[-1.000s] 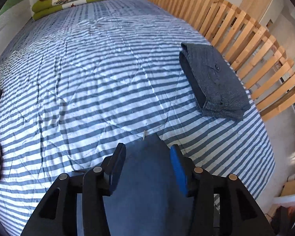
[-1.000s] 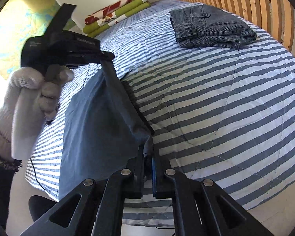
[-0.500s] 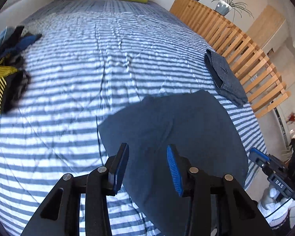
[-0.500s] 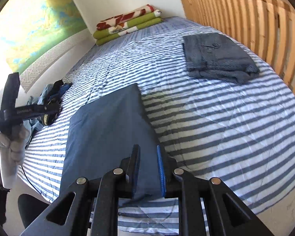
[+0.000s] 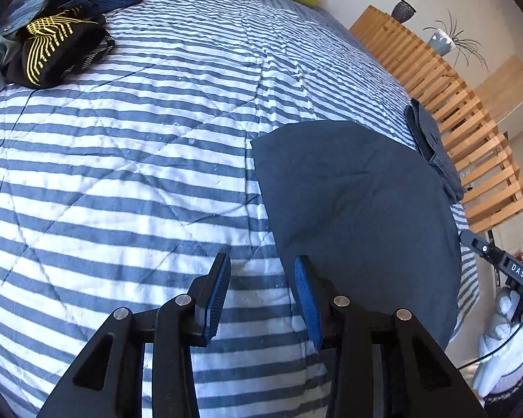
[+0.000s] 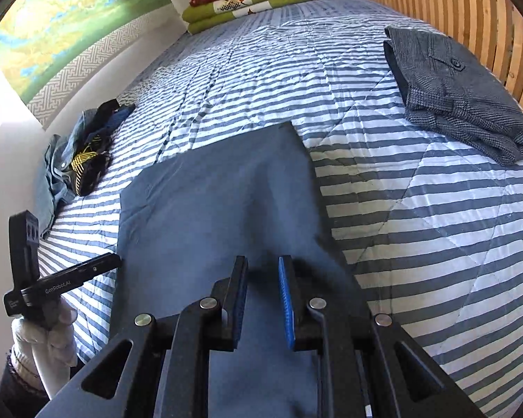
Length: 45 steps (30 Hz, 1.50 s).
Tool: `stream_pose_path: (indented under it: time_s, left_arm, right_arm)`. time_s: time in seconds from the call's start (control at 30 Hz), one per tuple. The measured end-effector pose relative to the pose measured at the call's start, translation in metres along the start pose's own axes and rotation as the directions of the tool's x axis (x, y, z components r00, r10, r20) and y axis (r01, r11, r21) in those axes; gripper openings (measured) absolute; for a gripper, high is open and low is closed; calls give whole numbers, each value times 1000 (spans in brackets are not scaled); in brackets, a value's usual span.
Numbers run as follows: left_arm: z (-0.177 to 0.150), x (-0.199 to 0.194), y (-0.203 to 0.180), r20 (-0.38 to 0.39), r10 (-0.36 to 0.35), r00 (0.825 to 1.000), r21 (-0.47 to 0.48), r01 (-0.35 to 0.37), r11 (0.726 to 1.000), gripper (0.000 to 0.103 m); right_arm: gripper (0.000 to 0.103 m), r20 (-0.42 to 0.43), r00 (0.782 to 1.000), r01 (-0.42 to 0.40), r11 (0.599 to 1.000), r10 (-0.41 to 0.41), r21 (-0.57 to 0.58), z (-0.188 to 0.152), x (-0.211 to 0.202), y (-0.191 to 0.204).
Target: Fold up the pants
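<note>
Dark blue pants [image 5: 359, 205] [image 6: 226, 209] lie spread flat on the striped bed, reaching its near edge. My left gripper [image 5: 261, 289] hovers open over the bare bedspread just left of the pants, nothing between its blue pads. Directly above the pants, my right gripper [image 6: 263, 296] is open and holds no cloth. A white-gloved hand carries the other gripper at the edge of each view, at the right [image 5: 505, 334] and at the left [image 6: 48, 317].
Folded grey checked pants [image 6: 453, 90] [image 5: 432, 146] rest beside the wooden slatted rail [image 5: 463, 111]. A heap of unfolded clothes [image 5: 48, 45] [image 6: 76, 156] sits at the bed's left side. Folded green and red blankets [image 6: 251, 0] lie at the far end by the wall.
Both grippers let go of the pants, which dropped flat on the bed. The right gripper, shut on cloth a second ago, is now open. The left gripper swung left.
</note>
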<state>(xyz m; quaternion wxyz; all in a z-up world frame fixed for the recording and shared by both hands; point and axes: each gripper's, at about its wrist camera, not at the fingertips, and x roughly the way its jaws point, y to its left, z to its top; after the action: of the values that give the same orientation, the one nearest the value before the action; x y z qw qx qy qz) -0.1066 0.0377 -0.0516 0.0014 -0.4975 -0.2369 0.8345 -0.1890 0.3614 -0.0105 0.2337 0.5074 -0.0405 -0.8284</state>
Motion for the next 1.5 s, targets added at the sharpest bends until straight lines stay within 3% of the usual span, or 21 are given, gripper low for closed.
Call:
stream_pose_path:
  time_s: [0.1,0.17,0.27,0.37,0.5,0.6,0.77,0.9,1.07,1.17,1.27,1.4,1.5]
  left_arm:
    - [-8,-6,0,-19,-20,1000,-1,20,1000,46]
    - [-13,-6,-1,-28,-36,999,-13,35,999,57]
    - [-17,-8,-6,-37,-60,998,-39,58,998,60]
    - [-22,-14,-16,-28,-62,998,-12,61,998,61]
    - [-26,-18,-37,-32,-40,999,54,42,998,62]
    - [-29,-22,-50,-37,-38,999,89,41,995,62]
    - [-27,-26,-54,-43,-49,998,78,52,996,67]
    - [-16,-15,-46,-61,-53,997,26,55,998,68]
    - [-3,8,-39,-93,-64,994,-19,63,998,70]
    - [2,22,-35,-115,-83,990,-49,78,996,70]
    - [7,30,-33,-110,-96,989,-61,90,994,70]
    - [14,35,-35,-105,-129,986,-56,123,991,69]
    - [16,40,-37,-106,-137,985,-41,133,990,57]
  right_arm:
    - [28,29,999,37,999,-36,-38,-4,-18,-3]
    - [32,61,997,58,997,-55,-55,-7,-26,-7]
    - [38,75,995,68,996,-64,-64,-6,-30,-17]
    - [39,49,989,147,985,-143,-87,0,-29,-21]
    - [39,79,969,242,961,-233,-136,-3,-37,-11]
    - [39,83,959,282,944,-271,-173,-7,-37,-1]
    - [44,76,963,268,937,-257,-225,-4,-31,9]
    - [64,34,986,165,956,-162,-242,9,-21,1]
    - [65,-86,996,6,985,-21,-173,25,3,-24]
    - [66,-125,992,-28,990,10,-141,34,21,-34]
    - [66,-174,982,-93,991,75,-95,40,40,-45]
    - [66,-264,939,-226,974,220,8,41,69,-57]
    - [68,-269,920,-291,956,286,23,40,75,-57]
